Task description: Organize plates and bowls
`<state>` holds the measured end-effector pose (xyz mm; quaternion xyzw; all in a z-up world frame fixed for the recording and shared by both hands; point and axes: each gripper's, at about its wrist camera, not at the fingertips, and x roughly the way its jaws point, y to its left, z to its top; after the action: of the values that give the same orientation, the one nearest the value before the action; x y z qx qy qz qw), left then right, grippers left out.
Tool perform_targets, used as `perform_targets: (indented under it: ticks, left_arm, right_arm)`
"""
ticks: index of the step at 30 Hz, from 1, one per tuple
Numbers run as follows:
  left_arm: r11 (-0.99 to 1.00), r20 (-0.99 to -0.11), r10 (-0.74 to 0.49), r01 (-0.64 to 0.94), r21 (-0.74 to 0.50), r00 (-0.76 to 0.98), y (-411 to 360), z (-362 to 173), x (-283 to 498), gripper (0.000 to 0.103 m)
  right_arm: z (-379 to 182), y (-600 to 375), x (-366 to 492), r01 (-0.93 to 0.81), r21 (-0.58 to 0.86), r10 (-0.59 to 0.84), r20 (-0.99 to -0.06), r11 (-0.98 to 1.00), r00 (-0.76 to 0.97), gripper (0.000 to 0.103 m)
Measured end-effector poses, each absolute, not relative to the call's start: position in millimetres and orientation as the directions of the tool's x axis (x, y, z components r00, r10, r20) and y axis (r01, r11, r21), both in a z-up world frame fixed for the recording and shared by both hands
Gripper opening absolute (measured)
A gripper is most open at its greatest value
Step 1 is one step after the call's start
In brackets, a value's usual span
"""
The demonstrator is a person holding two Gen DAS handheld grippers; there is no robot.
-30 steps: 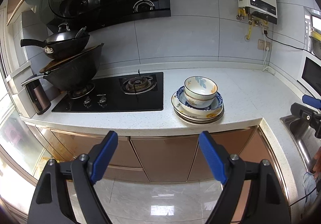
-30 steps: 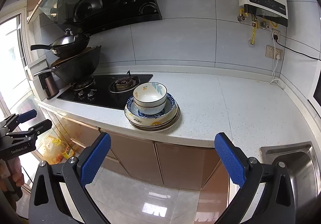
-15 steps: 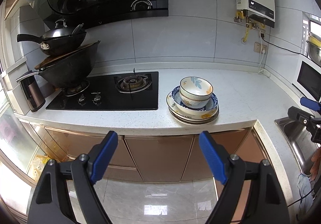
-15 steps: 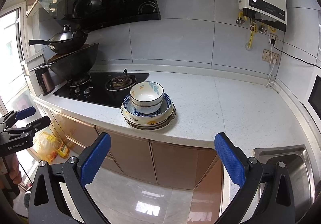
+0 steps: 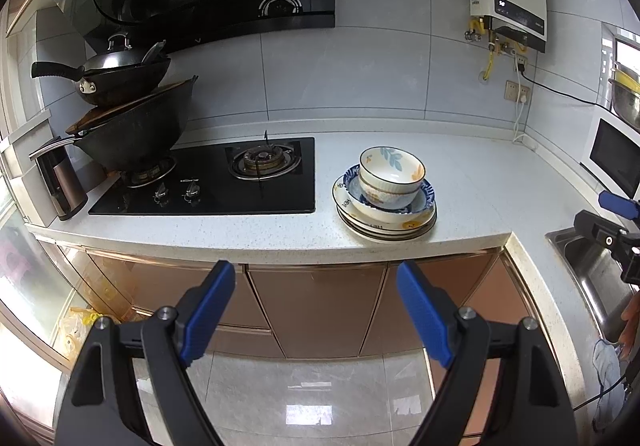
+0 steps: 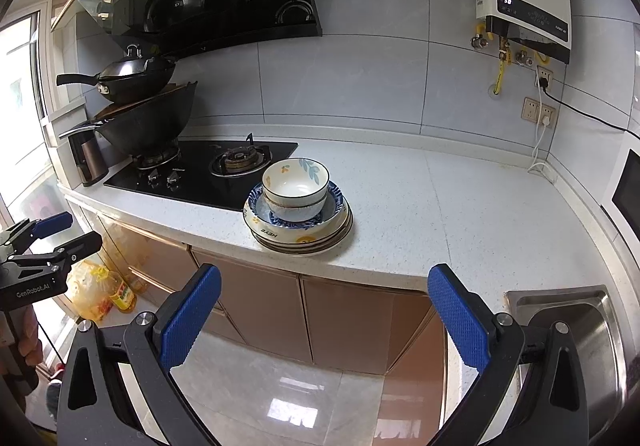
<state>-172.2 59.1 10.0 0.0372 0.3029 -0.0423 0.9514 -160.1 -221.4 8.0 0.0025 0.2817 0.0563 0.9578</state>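
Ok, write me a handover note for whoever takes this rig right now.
Left tongs: open, empty, held short of the counter.
Right tongs: open, empty, also short of the counter.
Dishes: one stack near the counter's front edge, right of the hob; floral bowl on top, blue-patterned bowl under it, plates beneath.
Done: nothing visibly sorted.
Left: the whole stack.
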Motion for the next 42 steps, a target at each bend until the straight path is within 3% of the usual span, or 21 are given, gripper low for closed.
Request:
perform_targets:
  ticks: [36, 42]
  left_arm:
    - [0.996, -0.593, -0.049, 0.083, 0.03, 0.803, 73, -18, -186, 0.083]
    - [0.997, -0.556, -0.054, 0.074, 0.013, 0.829, 76, -9, -190, 0.083]
  right_arm:
    - [4, -219, -173, -0.043, 0.048, 0.062, -0.538, 0.998, 0.841, 0.102]
    - [3, -219, -176, -0.035, 0.05, 0.056, -0.535, 0.998, 0.843, 0.102]
